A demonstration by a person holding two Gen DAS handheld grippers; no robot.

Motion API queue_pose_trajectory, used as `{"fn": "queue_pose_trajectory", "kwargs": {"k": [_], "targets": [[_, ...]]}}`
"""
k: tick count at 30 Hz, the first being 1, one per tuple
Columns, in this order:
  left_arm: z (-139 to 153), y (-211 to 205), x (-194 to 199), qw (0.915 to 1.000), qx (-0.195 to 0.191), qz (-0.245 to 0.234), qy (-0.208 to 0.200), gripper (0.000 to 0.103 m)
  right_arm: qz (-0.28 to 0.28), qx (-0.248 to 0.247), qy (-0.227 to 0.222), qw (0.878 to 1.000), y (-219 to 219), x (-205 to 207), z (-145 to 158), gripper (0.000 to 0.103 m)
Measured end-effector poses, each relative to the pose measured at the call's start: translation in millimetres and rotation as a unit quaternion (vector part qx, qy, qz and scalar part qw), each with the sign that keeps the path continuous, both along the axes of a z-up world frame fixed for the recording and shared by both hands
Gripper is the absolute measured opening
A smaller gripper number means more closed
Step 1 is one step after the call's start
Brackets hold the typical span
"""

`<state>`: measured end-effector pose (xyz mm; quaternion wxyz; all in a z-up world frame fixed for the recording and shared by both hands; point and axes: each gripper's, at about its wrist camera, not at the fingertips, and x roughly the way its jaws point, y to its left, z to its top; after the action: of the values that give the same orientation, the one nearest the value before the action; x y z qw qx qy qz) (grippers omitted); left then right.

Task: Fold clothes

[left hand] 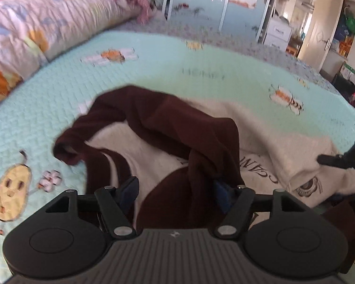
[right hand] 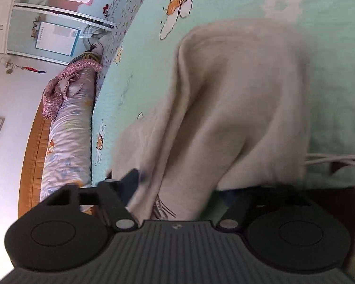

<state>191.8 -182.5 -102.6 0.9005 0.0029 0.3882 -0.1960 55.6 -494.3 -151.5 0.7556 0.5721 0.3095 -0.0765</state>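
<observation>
Our left gripper (left hand: 176,189), at the bottom of its frame, has its jaws spread, with the dark brown soft sleeve (left hand: 194,142) draped between them, so we may be letting go. Our right gripper (right hand: 177,187) is spread too, around the cream fleece top (right hand: 236,99). Both lie on the mint green quilted bed cover (left hand: 153,71).

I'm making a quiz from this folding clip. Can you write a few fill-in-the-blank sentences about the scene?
1. The garment lying on the bed is cream with ____ sleeves.
2. The mint bedspread is printed with flowers and ____.
3. A rolled floral quilt lies along the bed's ____ headboard.

Missing words: maroon; bees; wooden
</observation>
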Motion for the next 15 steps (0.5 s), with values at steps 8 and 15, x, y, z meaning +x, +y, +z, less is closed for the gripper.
{"fn": "queue_pose_trajectory", "kwargs": {"k": [8, 15], "targets": [[-12, -17, 3, 0.9999, 0.001, -0.004, 0.01, 0.056, -0.001, -0.014, -0.033, 0.999, 5, -9, 16, 0.024], [14, -16, -27, 0.9982, -0.055, -0.019, 0.014, 0.038, 0.014, -0.094, -0.163, 0.982, 10, -34, 98, 0.0]]}}
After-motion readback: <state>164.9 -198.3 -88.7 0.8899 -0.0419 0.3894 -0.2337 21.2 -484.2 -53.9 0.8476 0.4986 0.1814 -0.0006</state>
